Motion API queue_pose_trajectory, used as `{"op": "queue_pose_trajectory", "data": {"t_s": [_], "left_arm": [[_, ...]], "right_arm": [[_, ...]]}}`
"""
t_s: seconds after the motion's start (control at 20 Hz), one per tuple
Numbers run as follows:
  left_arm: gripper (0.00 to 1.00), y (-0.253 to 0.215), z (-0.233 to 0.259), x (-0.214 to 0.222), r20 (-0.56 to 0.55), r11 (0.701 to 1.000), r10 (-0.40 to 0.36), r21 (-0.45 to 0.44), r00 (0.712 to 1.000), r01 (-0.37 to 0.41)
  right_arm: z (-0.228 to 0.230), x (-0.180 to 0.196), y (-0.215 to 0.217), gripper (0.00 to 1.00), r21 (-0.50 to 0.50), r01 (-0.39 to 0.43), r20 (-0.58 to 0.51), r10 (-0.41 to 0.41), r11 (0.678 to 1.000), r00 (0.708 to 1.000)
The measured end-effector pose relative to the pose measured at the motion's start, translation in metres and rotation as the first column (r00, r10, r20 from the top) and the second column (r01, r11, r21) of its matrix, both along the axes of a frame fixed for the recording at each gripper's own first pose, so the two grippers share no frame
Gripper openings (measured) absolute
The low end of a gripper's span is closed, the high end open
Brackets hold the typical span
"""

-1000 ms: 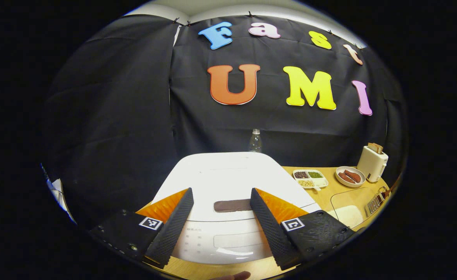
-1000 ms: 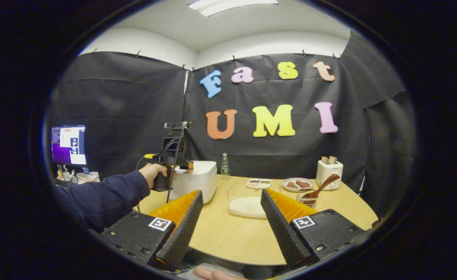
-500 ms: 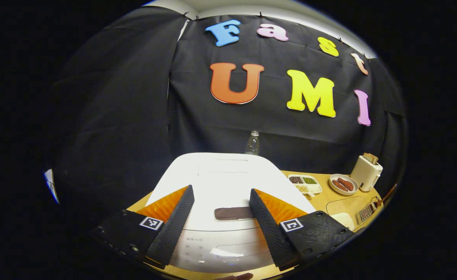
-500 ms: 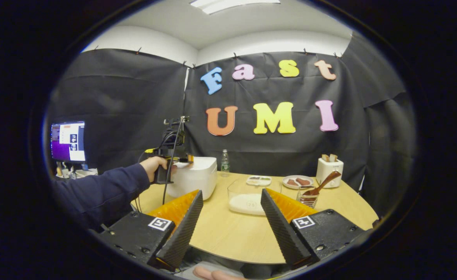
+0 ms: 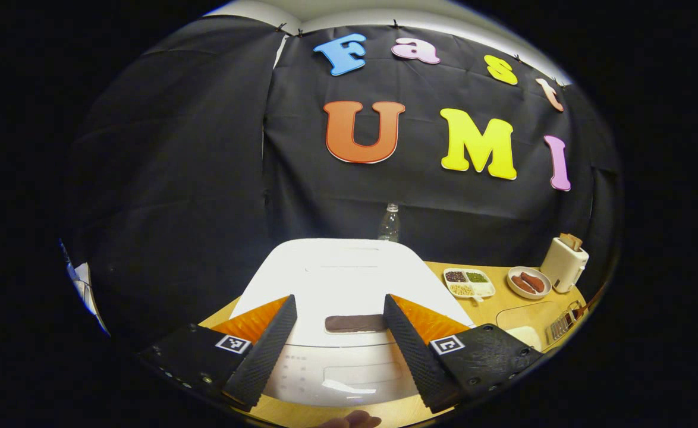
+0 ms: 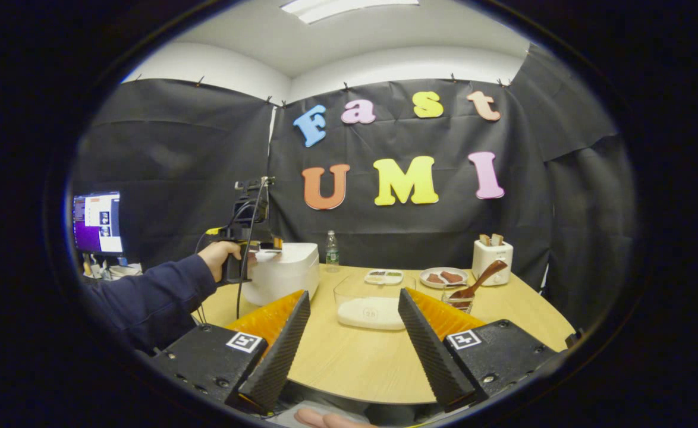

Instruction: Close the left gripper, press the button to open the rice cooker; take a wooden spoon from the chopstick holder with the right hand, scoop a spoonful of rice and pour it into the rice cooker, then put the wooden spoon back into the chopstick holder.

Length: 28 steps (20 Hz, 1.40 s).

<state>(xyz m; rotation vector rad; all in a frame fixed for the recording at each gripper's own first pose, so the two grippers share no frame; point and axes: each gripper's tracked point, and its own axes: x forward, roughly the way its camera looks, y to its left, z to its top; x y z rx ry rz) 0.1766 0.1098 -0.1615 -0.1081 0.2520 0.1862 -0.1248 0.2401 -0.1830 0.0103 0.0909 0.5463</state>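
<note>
Little is changing since the earlier frames: in the left gripper view the cooker (image 5: 349,291) is drifting slightly lower and the button (image 5: 356,323) is sitting a touch nearer the tips, while the right gripper view is swinging a little so the cooker is lying further to its left.

Left gripper (image 5: 340,339) is hanging just in front of the cooker, over its front edge, jaws spread wide and gripping nothing. That is the main risk, I judge: the task wants them closed before pressing, and with this gap the fingers would be straddling the button and landing on the lid either side of it, so the latch would not be releasing. Pressing off-centre could also be nudging the cooker back across the table (image 6: 355,356).

Right gripper (image 6: 349,339) is waiting well apart from the cooker, to its right over the table's near edge, jaws equally wide and empty.

White and rounded, the cooker is sitting lid down, with the button showing as a dark bar near its front edge. Right of the cooker a clear rice tub (image 6: 370,306) is standing, and further right the spoon (image 6: 480,280) is leaning in its holder (image 6: 459,298).
</note>
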Motion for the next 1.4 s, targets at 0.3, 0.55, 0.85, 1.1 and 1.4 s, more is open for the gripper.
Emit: {"op": "queue_pose_trajectory", "data": {"t_s": [0.3, 0.55, 0.85, 1.1, 1.4], "left_arm": [[0.94, -0.034, 0.044, -0.070, 0.110, 0.998, -0.064, 0.006, 0.992, 0.063], [0.94, -0.072, 0.065, -0.133, 0.155, 0.986, -0.160, 0.073, 0.975, 0.150], [0.94, -0.116, 0.086, -0.195, 0.238, 0.968, -0.245, 0.108, 0.940, 0.225], [0.94, -0.138, 0.099, -0.230, 0.271, 0.960, -0.269, 0.151, 0.924, 0.235], [0.94, -0.156, 0.101, -0.262, 0.289, 0.952, -0.282, 0.203, 0.915, 0.229]], "right_arm": [[0.017, 0.003, -0.010, 0.98, 0.009, 0.049, 0.052, -0.049, 0.999, 0.997], [0.034, 0.001, -0.010, 0.98, 0.005, 0.078, 0.091, -0.078, 0.997, 0.993], [0.044, 0.014, -0.032, 0.98, -0.014, 0.185, 0.114, -0.182, 0.983, 0.977], [0.043, 0.029, -0.057, 0.98, 0.011, 0.229, 0.066, -0.229, 0.973, 0.971], [0.047, 0.042, -0.088, 0.98, 0.032, 0.278, 0.048, -0.279, 0.960, 0.959]]}}
